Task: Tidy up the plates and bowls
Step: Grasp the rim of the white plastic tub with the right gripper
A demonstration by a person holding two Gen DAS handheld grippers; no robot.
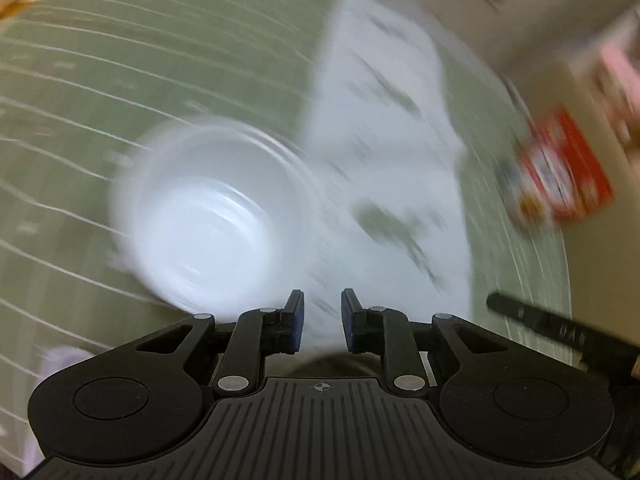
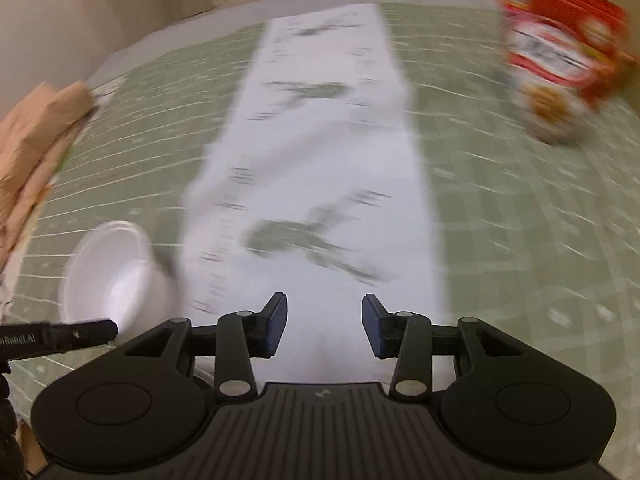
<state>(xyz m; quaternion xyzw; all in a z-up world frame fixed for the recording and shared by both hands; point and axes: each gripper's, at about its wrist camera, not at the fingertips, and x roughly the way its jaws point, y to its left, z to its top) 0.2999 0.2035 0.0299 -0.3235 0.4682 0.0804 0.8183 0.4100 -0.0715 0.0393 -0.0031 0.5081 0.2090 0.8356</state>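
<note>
A white bowl [image 1: 208, 216] stands upright on the green grid mat [image 1: 120, 80], blurred, ahead and left of my left gripper [image 1: 322, 300]. Its jaws stand a small way apart with nothing between them. In the right wrist view the same bowl [image 2: 112, 272] sits at the lower left. My right gripper [image 2: 324, 304] hovers open over a white printed paper strip [image 2: 320, 160], holding nothing. No plates show in either view.
The paper strip [image 1: 380, 140] runs down the mat's middle. A red printed box [image 2: 560, 48] stands at the far right, also the red box [image 1: 560, 176]. A tan crumpled wrap [image 2: 36, 140] lies at the left edge. A black finger [image 2: 60, 336] of the other gripper pokes in.
</note>
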